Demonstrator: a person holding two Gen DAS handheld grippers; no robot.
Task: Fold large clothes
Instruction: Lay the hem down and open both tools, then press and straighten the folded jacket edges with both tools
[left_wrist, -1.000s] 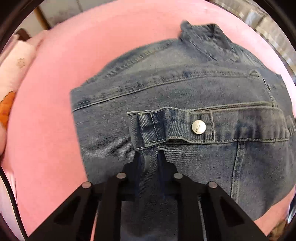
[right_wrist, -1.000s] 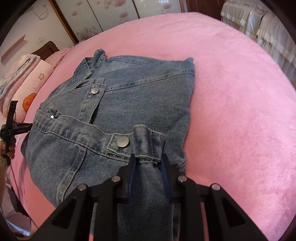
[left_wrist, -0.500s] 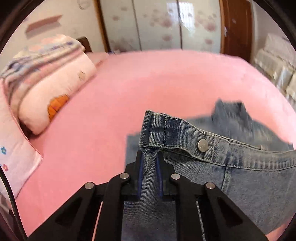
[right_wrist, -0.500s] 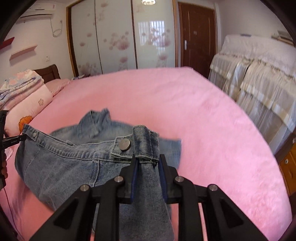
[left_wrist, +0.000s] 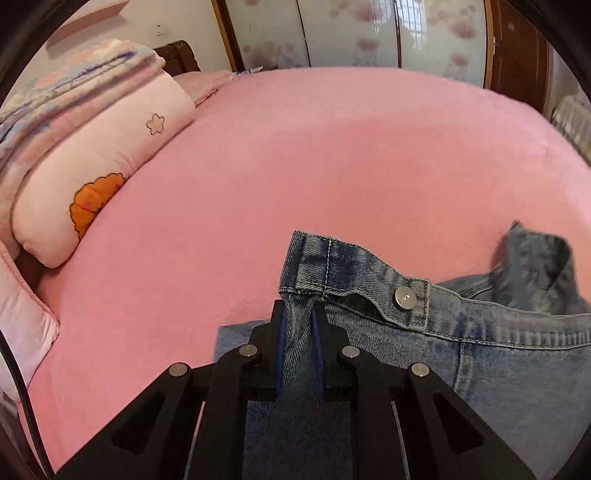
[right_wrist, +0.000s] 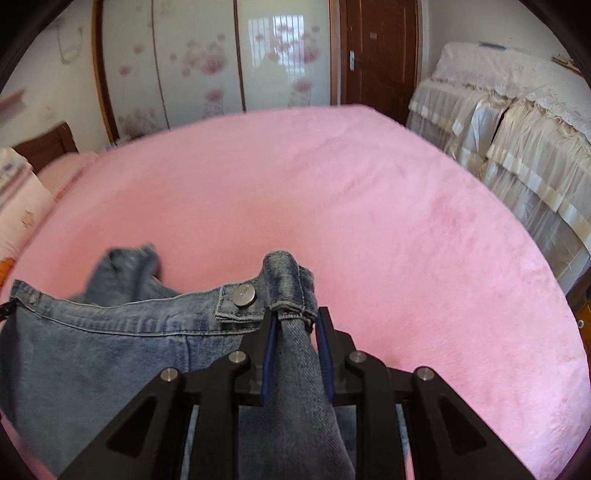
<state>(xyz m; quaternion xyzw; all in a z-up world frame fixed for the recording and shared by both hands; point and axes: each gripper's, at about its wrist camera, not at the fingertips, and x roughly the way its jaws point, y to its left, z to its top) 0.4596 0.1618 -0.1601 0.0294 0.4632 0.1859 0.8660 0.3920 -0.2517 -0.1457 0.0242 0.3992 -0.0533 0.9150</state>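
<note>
A blue denim jacket (left_wrist: 480, 350) hangs between my two grippers above the pink bed (left_wrist: 332, 166). My left gripper (left_wrist: 298, 314) is shut on the hem band at its left corner, beside a metal button (left_wrist: 403, 297). My right gripper (right_wrist: 293, 321) is shut on the hem band's right corner of the jacket (right_wrist: 92, 350), next to another metal button (right_wrist: 243, 294). The band stretches between the grippers. The collar (right_wrist: 129, 258) flops behind it. The lower part of the jacket is hidden under the grippers.
Folded pink quilts and pillows (left_wrist: 92, 155) are stacked at the bed's left. A cream ruffled cover (right_wrist: 517, 129) lies past the bed's right edge. Wardrobe doors (right_wrist: 221, 66) and a brown door (right_wrist: 380, 51) stand behind the bed (right_wrist: 332, 184).
Both grippers have lifted the jacket's hem band up off the bed and tilted toward the room. The folded jacket has risen with them and its collar now swings behind the band.
</note>
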